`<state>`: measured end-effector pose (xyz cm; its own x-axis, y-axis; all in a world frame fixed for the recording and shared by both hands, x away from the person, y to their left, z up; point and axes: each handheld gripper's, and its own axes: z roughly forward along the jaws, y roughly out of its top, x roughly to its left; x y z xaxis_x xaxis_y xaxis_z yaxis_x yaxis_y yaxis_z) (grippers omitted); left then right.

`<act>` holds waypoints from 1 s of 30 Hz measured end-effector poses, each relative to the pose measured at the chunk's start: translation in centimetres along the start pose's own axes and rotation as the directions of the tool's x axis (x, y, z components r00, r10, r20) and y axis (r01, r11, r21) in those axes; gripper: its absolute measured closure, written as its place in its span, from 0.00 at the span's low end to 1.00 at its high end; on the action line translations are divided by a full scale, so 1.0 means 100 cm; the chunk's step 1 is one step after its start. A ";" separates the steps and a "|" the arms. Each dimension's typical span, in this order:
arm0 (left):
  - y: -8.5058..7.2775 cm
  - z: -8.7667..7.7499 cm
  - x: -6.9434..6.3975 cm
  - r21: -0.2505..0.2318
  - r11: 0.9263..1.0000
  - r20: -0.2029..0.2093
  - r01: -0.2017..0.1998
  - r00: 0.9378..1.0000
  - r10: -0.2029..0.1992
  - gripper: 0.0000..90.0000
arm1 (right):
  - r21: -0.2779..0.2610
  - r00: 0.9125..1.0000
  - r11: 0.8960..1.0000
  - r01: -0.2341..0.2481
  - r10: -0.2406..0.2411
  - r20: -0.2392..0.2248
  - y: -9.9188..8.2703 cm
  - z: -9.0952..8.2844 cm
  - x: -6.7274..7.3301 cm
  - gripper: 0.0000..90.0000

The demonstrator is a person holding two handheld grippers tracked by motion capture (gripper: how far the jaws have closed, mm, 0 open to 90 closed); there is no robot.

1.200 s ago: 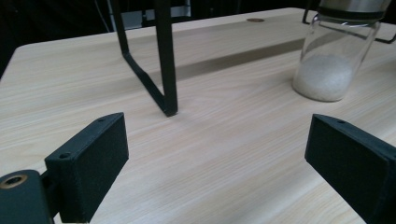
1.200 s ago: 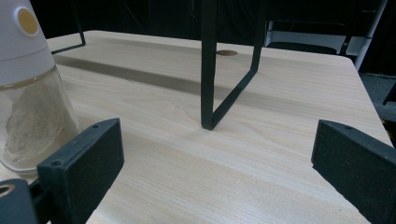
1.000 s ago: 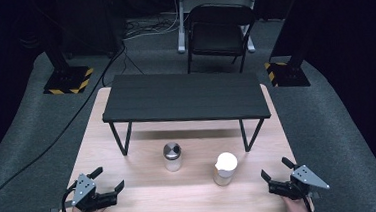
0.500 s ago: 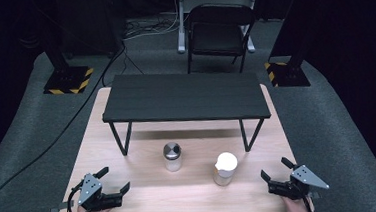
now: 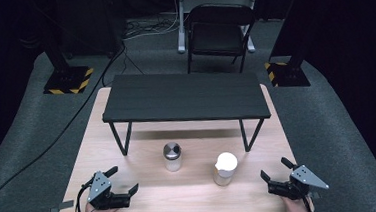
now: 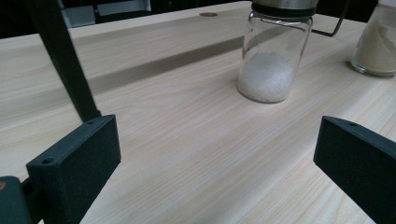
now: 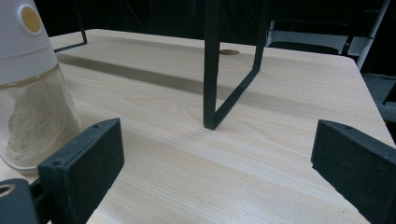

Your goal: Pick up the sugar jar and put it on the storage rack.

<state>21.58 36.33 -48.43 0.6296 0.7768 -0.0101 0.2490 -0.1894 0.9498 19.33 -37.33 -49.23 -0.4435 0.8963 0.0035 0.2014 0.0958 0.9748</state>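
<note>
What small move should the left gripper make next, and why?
Probably ease the left gripper forward toward the clear glass shaker with the metal lid. Its jaws have just been opening, nothing lies between them, and the shaker stands upright ahead on the light wooden table, untouched.

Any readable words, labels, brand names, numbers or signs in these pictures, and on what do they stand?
None can be read.
Shaker with the metal cap: clear glass, no label visible.
Jar with the white lid: a plain orange-yellow dot on the lid, no lettering.
Black-and-yellow hazard stripes on the stand bases: a warning pattern, no words.
</note>
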 end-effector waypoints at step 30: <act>0.017 0.042 -0.018 0.020 0.999 0.080 -0.045 0.996 0.043 0.00 | -0.002 1.000 1.000 -0.006 0.006 -0.006 0.000 0.000 -0.001 0.02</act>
<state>23.97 32.08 -48.08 0.6963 0.7177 0.0060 0.2353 -0.2361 0.9428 19.33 -37.40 -49.27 -0.4474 0.8943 0.0110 0.2023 0.0892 0.9753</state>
